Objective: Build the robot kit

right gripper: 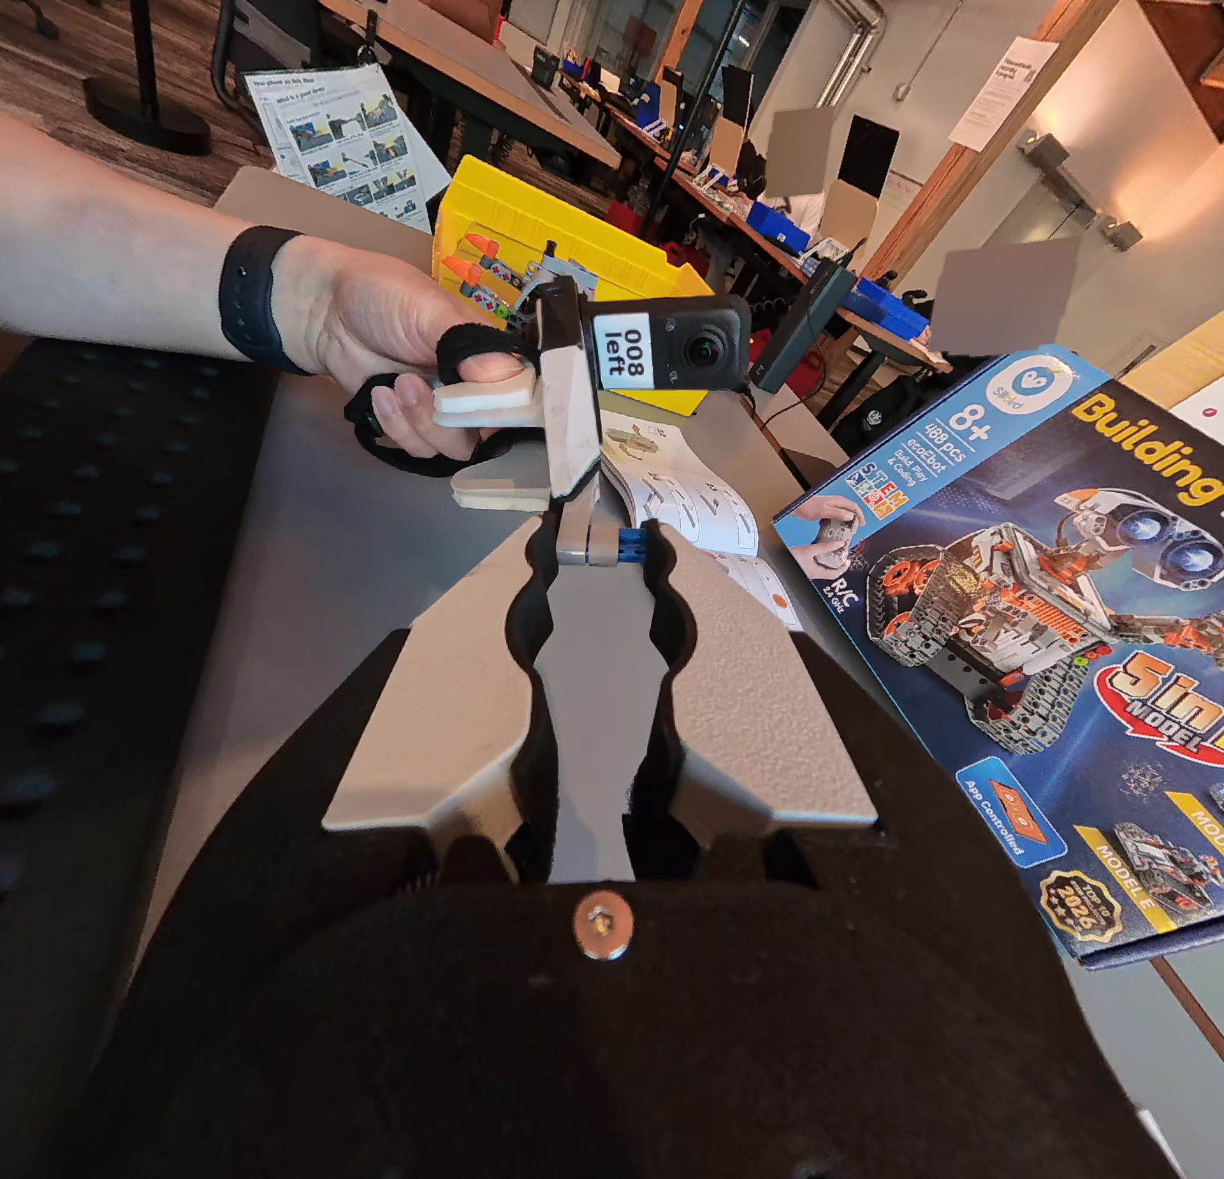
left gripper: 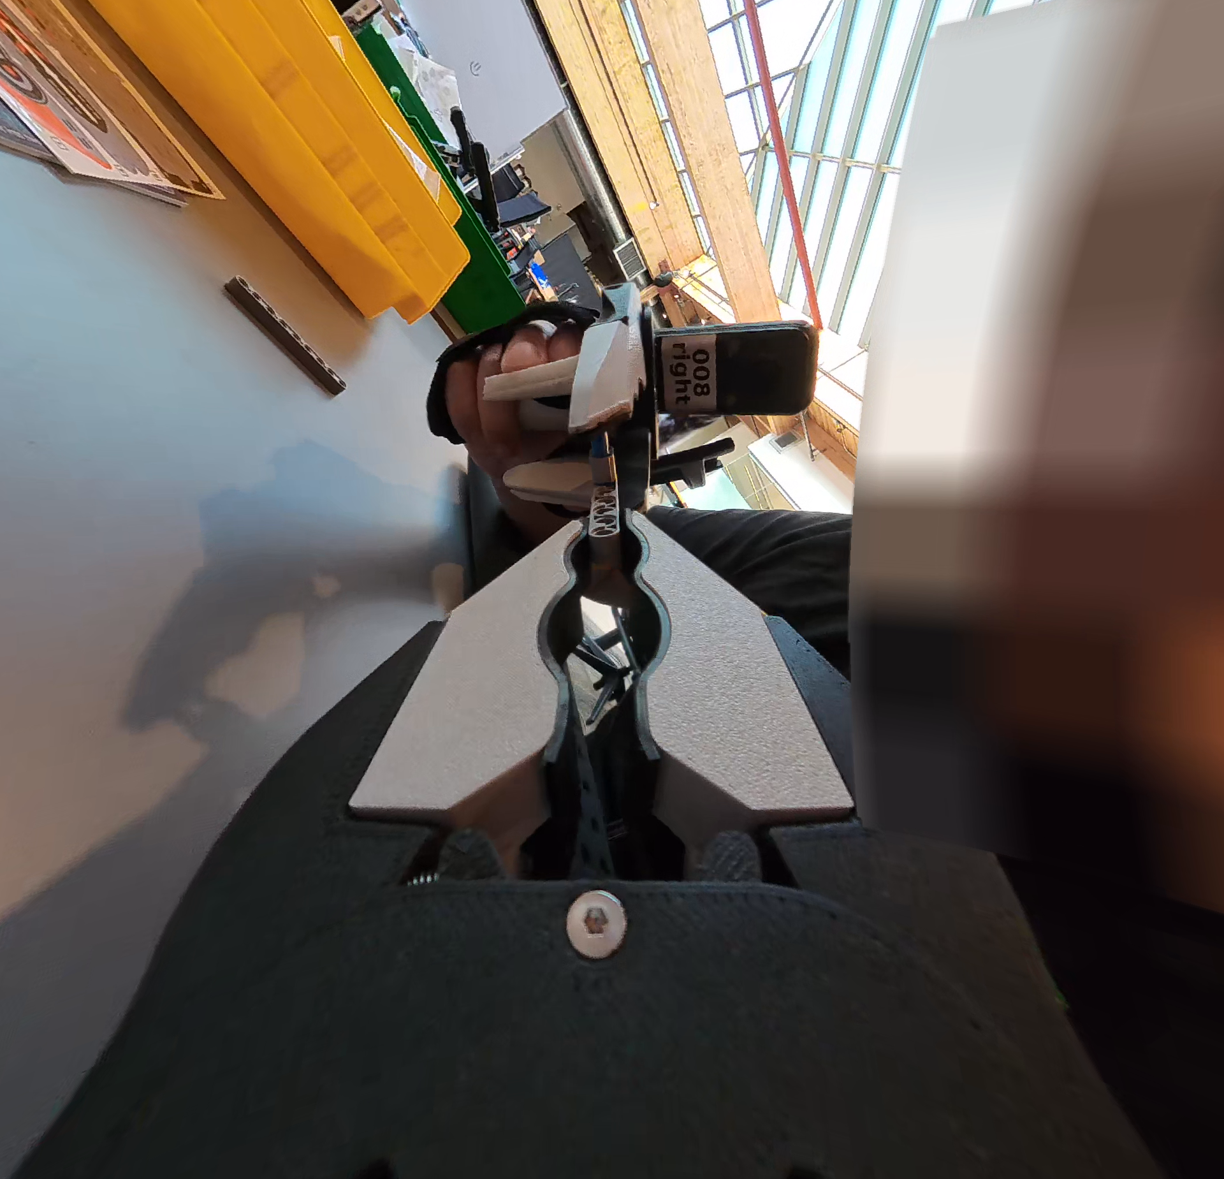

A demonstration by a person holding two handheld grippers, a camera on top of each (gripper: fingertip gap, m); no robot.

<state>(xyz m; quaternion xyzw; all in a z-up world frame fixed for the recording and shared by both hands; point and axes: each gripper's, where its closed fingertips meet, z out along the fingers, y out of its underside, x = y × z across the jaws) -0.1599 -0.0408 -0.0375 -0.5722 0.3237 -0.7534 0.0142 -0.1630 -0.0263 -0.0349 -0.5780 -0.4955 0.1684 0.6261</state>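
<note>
Left gripper (left gripper: 606, 538), frame centre, jaws clamped on a grey beam (left gripper: 604, 518) seen end-on. Right gripper (right gripper: 599, 547), frame centre, jaws pinching a blue pin (right gripper: 632, 546) stuck in that beam (right gripper: 583, 538). Both meeting above a grey table (left gripper: 132, 418). Yellow bins (left gripper: 298, 127) upper left in left view, dark strip (left gripper: 285, 335) lying beside them. In right view, kit box (right gripper: 1026, 617) at right, open booklet (right gripper: 689, 498) centre, yellow bin (right gripper: 563, 233) behind a hand (right gripper: 397, 352).
</note>
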